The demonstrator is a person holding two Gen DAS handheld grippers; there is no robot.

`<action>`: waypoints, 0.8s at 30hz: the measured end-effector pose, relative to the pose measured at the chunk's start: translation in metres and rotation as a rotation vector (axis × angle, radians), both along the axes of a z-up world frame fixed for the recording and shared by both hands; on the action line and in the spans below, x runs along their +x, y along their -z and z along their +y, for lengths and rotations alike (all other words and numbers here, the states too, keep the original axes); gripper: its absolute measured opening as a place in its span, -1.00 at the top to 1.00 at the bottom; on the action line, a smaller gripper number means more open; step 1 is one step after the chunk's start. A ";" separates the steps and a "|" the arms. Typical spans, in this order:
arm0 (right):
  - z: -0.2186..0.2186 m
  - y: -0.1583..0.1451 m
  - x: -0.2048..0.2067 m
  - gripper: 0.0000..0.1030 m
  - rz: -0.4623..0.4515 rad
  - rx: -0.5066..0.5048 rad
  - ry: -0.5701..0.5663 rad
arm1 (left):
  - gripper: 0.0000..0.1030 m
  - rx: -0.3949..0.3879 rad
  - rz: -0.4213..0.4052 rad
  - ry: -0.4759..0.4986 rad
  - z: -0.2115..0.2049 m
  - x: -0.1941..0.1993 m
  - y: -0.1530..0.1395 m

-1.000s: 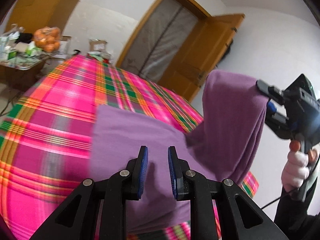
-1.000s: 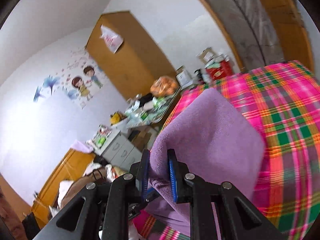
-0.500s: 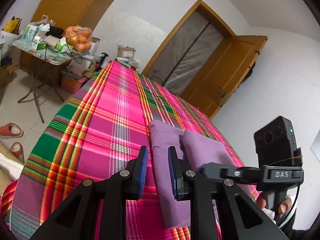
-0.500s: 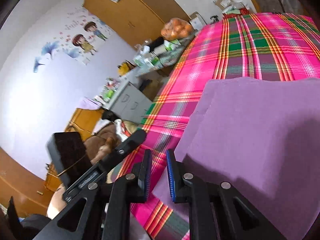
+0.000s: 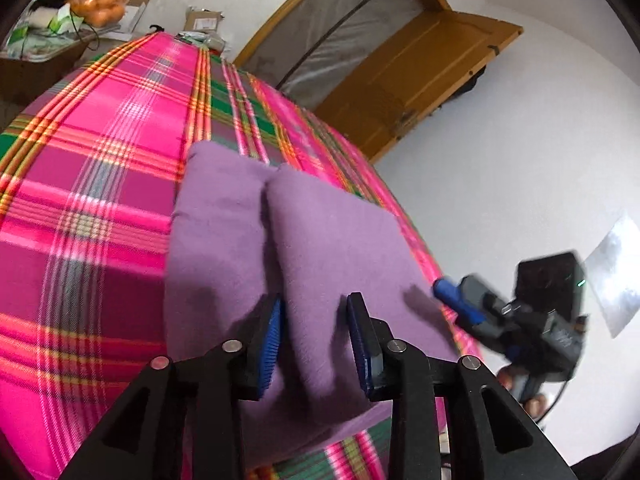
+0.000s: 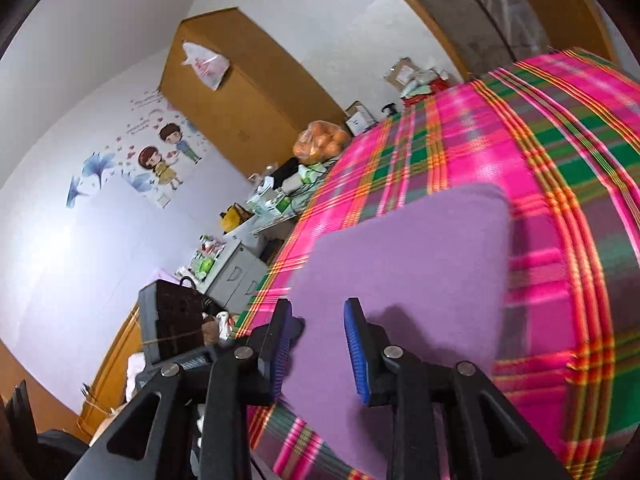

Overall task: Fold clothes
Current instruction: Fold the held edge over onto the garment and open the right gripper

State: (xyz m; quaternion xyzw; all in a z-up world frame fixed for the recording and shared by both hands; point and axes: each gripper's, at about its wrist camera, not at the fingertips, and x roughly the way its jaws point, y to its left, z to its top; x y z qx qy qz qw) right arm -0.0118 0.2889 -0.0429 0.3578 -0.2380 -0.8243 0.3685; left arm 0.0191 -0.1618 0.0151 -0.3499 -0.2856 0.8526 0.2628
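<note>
A purple garment [image 5: 256, 240], folded, is laid flat on the pink, green and orange plaid bedspread [image 5: 100, 184], near the bedspread's near edge. In the left wrist view two soft lengthwise folds are seen side by side with a shallow crease between them. The left gripper [image 5: 316, 340] is held low over the near end of the garment; its jaws are opening, the cloth is seen between the blue pads but is not pressed by them. The right gripper [image 6: 316, 348] is likewise held over the near part of the garment, which appears in its view as one smooth purple rectangle; its jaws are also opening, and no cloth is pinched. In the left wrist view the right gripper is seen, blurred, just beyond the garment's right edge, at the side of the bedspread. A bag of oranges [image 6: 320, 144] is seen on a cluttered side table [image 5: 36, 48] past the far left corner of the bedspread, and a wooden door [image 5: 424, 76] stands open beyond its far end.
</note>
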 end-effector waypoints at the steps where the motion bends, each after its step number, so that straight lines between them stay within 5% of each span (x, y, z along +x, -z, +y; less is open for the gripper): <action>1: 0.003 0.001 -0.001 0.44 -0.003 -0.011 0.010 | 0.54 0.000 0.018 -0.008 -0.001 0.000 -0.005; 2: 0.007 0.001 -0.002 0.44 -0.001 -0.022 0.019 | 0.81 -0.001 0.039 -0.023 -0.003 0.001 -0.011; 7: 0.019 -0.003 -0.001 0.44 0.057 -0.017 0.060 | 0.81 -0.034 0.108 -0.134 -0.027 0.007 -0.024; 14: 0.001 0.013 -0.005 0.44 0.082 0.106 0.059 | 0.82 -0.052 -0.036 -0.144 -0.033 0.006 0.011; 24: -0.004 0.012 0.000 0.44 0.129 0.170 0.053 | 0.82 -0.045 -0.023 -0.125 -0.033 0.022 0.013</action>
